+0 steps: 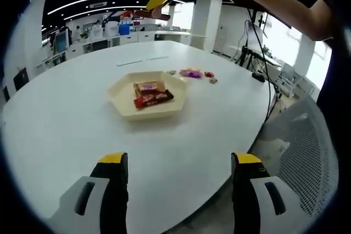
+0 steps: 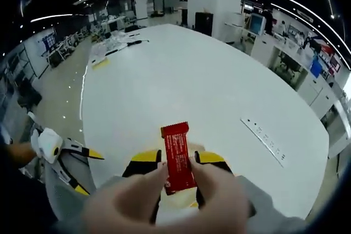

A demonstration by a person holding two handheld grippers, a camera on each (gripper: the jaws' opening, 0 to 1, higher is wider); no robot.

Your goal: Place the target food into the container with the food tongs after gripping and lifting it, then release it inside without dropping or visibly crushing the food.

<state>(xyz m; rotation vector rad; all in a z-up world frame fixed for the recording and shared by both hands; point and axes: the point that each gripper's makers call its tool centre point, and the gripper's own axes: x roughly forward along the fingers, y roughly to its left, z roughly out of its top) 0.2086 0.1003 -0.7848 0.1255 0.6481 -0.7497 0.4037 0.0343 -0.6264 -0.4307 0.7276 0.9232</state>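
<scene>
A cream hexagonal tray sits mid-table in the left gripper view, holding a red snack bar and a paler wrapped bar. My left gripper hangs open near the table's front edge, well short of the tray, with nothing between its yellow-tipped jaws. High above the far side of the table, a person's arm carries my right gripper. In the right gripper view, that gripper is shut on a red wrapped bar, held upright over the white table. The left gripper shows low at the left.
Several loose wrapped candies lie beyond the tray. A grey mesh chair stands off the table's right edge, and a black object with cables sits near that edge. Papers and a flat strip lie on the table.
</scene>
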